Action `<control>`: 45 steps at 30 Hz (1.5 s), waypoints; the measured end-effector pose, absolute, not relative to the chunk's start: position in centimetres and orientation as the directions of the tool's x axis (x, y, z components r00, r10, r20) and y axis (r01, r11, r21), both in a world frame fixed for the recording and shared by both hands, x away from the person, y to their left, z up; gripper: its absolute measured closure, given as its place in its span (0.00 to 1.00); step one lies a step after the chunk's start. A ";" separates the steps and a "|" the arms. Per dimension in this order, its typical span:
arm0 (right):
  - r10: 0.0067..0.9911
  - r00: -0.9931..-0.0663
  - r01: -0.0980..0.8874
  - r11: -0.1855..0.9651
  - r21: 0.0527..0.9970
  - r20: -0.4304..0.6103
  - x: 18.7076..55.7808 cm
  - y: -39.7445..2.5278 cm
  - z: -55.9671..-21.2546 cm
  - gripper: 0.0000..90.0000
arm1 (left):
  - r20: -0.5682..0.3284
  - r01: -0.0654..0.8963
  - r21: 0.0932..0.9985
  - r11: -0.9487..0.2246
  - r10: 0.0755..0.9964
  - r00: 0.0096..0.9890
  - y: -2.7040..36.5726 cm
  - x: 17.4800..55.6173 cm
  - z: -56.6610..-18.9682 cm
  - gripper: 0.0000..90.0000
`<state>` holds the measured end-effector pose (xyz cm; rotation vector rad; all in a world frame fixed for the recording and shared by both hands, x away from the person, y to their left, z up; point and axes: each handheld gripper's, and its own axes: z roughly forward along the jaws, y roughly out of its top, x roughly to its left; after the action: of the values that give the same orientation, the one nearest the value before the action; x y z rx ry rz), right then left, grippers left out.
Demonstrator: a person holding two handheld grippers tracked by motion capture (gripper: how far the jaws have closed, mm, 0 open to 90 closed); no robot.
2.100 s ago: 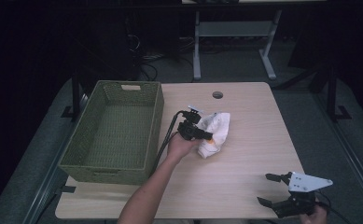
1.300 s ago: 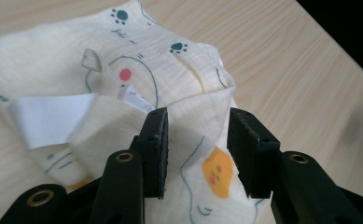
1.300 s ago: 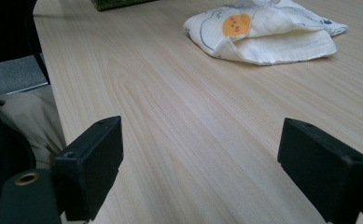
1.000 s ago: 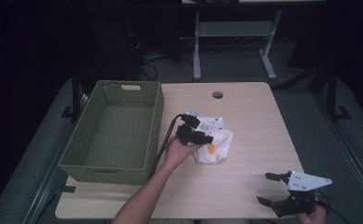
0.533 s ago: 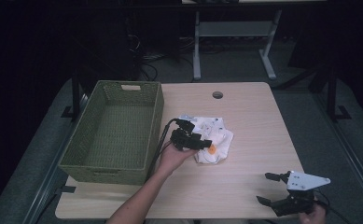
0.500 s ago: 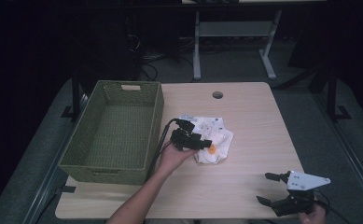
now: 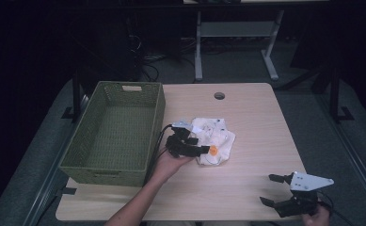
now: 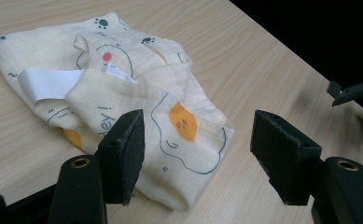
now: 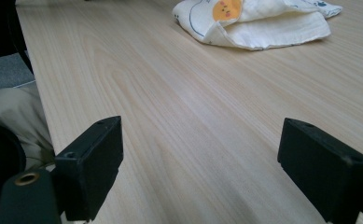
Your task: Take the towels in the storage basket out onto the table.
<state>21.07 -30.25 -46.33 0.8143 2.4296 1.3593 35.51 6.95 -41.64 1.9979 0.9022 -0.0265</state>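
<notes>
Left tool point(image 8: 195, 158), jaws spread, poised over a crumpled cream printed cloth point(image 8: 123, 93) on the light wooden desk point(image 7: 256, 117); right tool point(image 9: 202, 168) likewise spread.

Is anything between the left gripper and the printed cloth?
Nothing visible. The left gripper is open with the folded printed cloth directly ahead on the bare table; one cloth corner lies between its jaws.

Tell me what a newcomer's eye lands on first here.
First the crumpled cream cloth with cartoon prints, lying mid-table just right of the green woven basket. The left claw hangs open right over its near edge, jaws spread on either side of an orange patch. The right claw waits open at the table's near right corner, apart from the cloth.
</notes>
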 end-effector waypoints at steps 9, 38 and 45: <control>0.585 -0.809 0.358 0.406 0.841 0.062 20.9 -30.4 -46.4 0.15 | -0.349 0.595 0.738 -0.319 0.574 0.741 7.9 34.3 -41.9 0.37; 0.600 -0.797 0.376 0.406 0.833 0.068 21.0 -30.6 -46.7 0.15 | -0.311 0.531 0.774 -0.344 0.525 0.792 9.1 29.7 -42.6 0.35; 0.600 -0.798 0.375 0.409 0.832 0.064 21.0 -30.5 -46.6 0.15 | -0.314 0.519 0.787 -0.333 0.508 0.802 9.0 28.2 -43.3 0.33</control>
<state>20.98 -30.50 -46.64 0.8555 2.4225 1.3346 28.24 8.96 -43.33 1.9884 0.7656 -0.0141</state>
